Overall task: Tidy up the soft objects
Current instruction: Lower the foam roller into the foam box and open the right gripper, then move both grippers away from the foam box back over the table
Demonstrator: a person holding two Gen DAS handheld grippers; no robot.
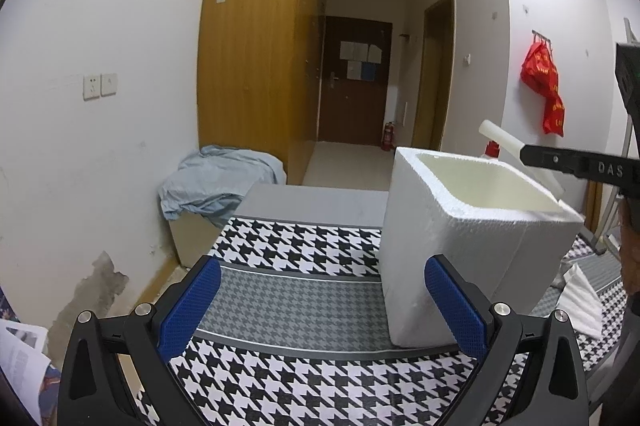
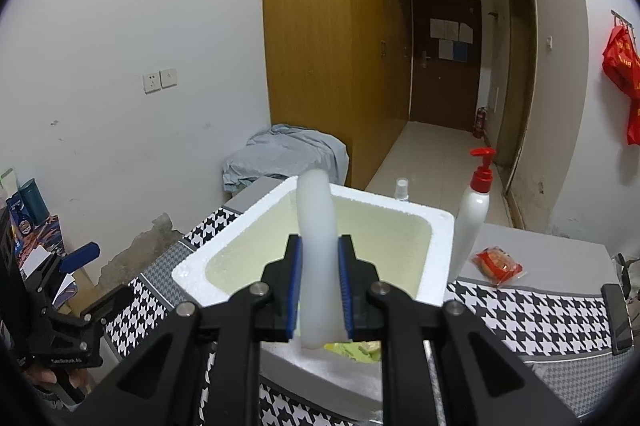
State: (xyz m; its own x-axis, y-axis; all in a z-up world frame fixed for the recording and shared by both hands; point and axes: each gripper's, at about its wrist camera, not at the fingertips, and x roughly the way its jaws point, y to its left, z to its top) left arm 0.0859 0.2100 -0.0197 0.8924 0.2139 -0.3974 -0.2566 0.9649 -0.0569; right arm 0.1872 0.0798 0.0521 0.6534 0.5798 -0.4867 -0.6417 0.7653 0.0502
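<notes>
Right gripper (image 2: 319, 290) jaws clamp the white foam tube (image 2: 316, 226), long axis running forward over the foam box (image 2: 436, 226) directly beneath; left gripper (image 1: 320, 310) jaws wide open, empty.

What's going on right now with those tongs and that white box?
Right tongs shut on white foam tube, over foam box. Left tongs open, empty, beside box. Nothing in the way.

A lived-in flat or dormitory room: ahead of the fingers stand a tall wooden wardrobe (image 2: 332, 46), a hallway entrance door (image 2: 444, 66), a fire extinguisher (image 2: 480, 122), crumpled bedding (image 2: 288, 154), and a houndstooth tablecloth (image 1: 304, 246) beneath.
</notes>
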